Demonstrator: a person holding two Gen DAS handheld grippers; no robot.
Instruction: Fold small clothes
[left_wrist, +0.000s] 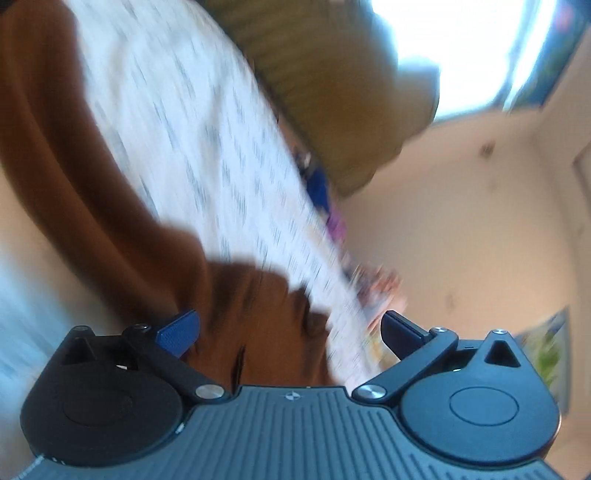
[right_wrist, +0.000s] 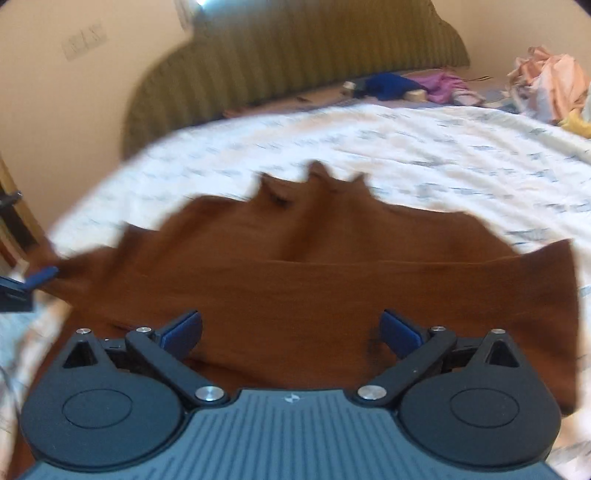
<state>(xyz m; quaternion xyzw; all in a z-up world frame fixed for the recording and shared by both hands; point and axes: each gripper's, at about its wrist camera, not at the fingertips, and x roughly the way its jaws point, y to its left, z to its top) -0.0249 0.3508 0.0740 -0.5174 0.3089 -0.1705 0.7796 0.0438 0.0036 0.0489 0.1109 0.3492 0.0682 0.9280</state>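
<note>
The brown shirt (right_wrist: 295, 280) lies spread on the bed (right_wrist: 443, 147), long axis side to side, right under the right gripper (right_wrist: 291, 328). The left gripper (right_wrist: 37, 278) is off at its left end. Both jaws wide open, holding nothing, so the right's closer.

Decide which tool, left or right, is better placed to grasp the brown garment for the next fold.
Right, probably. The right tool faces the brown garment squarely, open above its near edge. The left tool views it tilted and blurred.
</note>
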